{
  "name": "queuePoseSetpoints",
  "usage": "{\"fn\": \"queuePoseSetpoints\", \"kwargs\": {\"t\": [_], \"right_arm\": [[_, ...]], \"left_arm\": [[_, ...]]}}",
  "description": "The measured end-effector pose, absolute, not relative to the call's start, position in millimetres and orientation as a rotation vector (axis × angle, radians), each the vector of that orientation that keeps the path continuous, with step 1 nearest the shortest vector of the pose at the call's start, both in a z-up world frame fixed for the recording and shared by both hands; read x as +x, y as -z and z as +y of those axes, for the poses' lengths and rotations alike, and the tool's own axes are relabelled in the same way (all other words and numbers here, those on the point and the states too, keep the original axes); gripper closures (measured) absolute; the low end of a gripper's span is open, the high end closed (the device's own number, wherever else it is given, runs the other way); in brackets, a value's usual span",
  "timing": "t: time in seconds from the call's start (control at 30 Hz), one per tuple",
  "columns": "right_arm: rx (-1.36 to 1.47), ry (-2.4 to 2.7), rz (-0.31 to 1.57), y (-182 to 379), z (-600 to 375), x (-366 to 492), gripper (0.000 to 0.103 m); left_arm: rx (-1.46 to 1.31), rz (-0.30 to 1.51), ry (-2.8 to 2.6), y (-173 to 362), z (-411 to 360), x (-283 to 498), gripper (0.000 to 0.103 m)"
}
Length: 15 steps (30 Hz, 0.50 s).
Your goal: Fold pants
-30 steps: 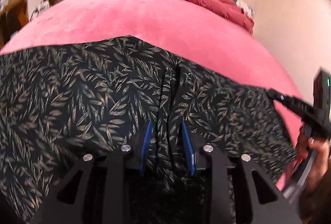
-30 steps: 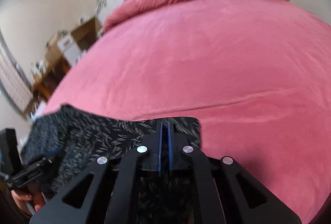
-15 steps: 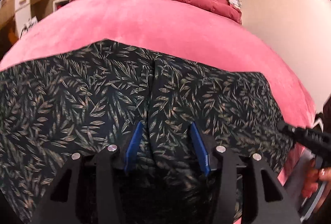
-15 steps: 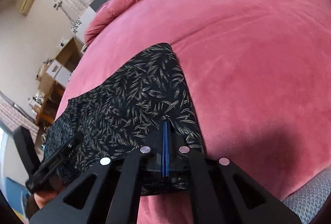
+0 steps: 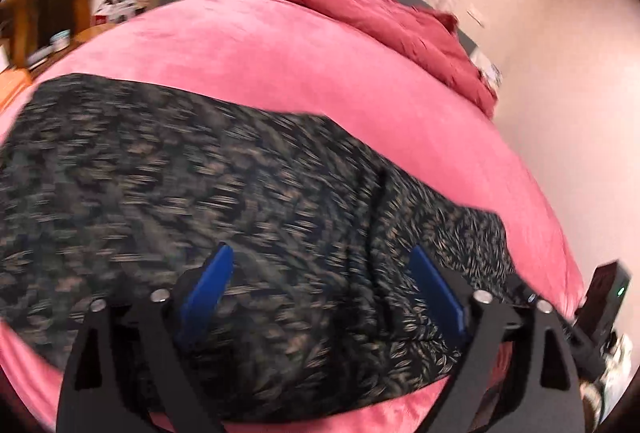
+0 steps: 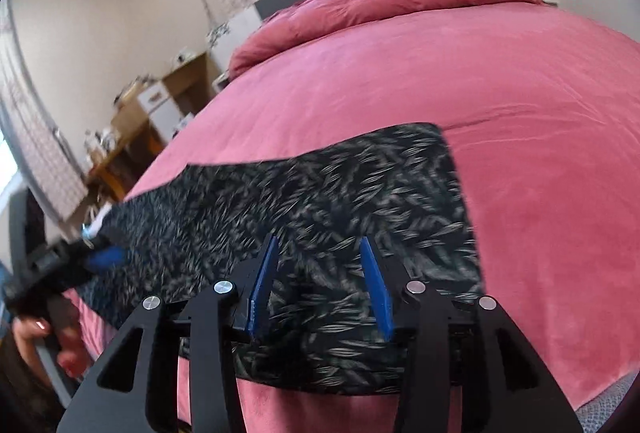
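Left tool [image 5: 320, 273] had just been opening, jaws wide, nothing pinched; right tool [image 6: 318, 265] also just opening, partly spread, both over the leaf-print pants [image 6: 320, 201] lying flat on the bed [image 6: 520, 93]. Risk: a blue pad [image 6: 376, 285] could snag loose cloth on withdrawal, dragging the fold. Pink velvety cover, bunched red duvet [image 5: 360, 5] by the window, cluttered wooden shelves [image 5: 60, 5] left.

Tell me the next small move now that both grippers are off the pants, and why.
Probably bring the right gripper to the pants' far right corner and pinch it for the next fold. Both it and the left gripper have just been opening, nothing pinched, and the pants lie flat on the bedspread.
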State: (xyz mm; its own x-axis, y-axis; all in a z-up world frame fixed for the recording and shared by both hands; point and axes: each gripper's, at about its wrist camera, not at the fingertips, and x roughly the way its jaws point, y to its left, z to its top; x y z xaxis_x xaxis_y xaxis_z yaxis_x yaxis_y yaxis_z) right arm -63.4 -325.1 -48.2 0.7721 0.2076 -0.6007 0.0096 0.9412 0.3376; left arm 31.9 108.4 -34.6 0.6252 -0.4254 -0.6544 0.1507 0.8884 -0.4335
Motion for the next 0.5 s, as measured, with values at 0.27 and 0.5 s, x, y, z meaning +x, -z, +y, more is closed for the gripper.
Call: {"fn": "queuePoseSetpoints", "kwargs": {"t": [0.27, 0.5], "right_arm": [[0.364, -0.145, 0.704, 53, -325, -68, 0.048], [0.354, -0.155, 0.709, 52, -323, -67, 0.048]], "left_arm": [[-0.475, 0.9, 0.099, 24, 197, 12, 0.007], [-0.604, 0.939, -0.126, 36, 255, 16, 0.033]]}}
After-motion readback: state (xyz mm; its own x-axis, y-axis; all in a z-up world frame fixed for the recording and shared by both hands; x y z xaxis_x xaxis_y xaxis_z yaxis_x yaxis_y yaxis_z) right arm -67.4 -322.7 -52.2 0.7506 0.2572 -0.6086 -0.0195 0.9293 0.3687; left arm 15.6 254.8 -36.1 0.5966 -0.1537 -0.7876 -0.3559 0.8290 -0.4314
